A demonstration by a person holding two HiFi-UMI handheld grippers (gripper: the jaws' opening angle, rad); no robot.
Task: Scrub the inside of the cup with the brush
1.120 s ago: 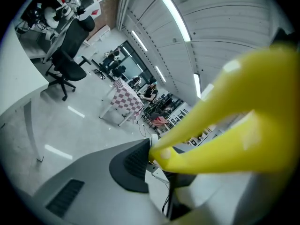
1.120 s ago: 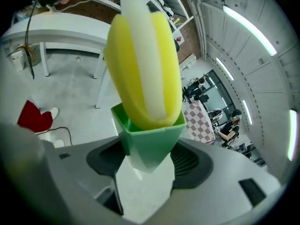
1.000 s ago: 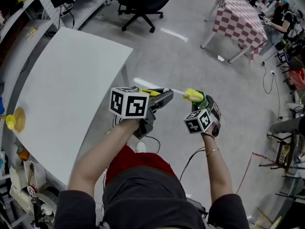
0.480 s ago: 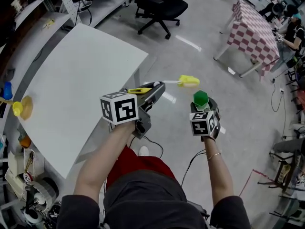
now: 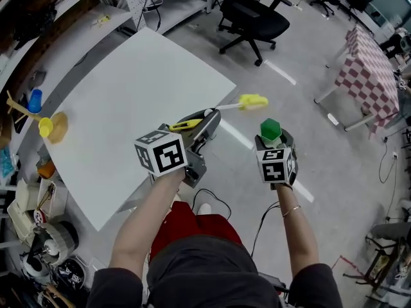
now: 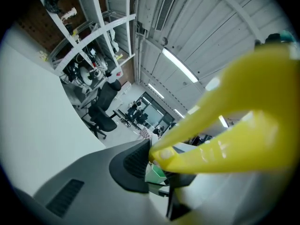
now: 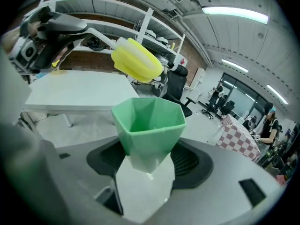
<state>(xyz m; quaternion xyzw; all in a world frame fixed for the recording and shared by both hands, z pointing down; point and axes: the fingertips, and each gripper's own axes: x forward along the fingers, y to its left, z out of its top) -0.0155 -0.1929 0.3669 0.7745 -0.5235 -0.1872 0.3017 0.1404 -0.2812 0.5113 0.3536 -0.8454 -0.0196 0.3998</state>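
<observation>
My right gripper [image 5: 272, 138] is shut on a green faceted cup [image 5: 270, 129], held upright with its mouth open; the right gripper view shows the cup [image 7: 149, 128] clamped between the pads with nothing in it. My left gripper [image 5: 207, 118] is shut on the yellow handle [image 5: 186, 123] of a brush. Its white shaft reaches right to a yellow brush head [image 5: 253, 101], which hangs above and just left of the cup, outside it. From the right gripper view the brush head [image 7: 136, 60] floats over the cup's far rim. The handle [image 6: 234, 125] fills the left gripper view.
A white table [image 5: 122, 108] lies to the left, with a yellow object [image 5: 46, 128] and a blue cup [image 5: 35, 99] past its far left edge. A black office chair [image 5: 253, 18] stands ahead. A checkered table [image 5: 372, 66] is far right. Both grippers hang over grey floor.
A second ago the brush head sat at the cup's mouth; it has since lifted out and now hangs above and left of the cup. The head view has shifted toward the table.
</observation>
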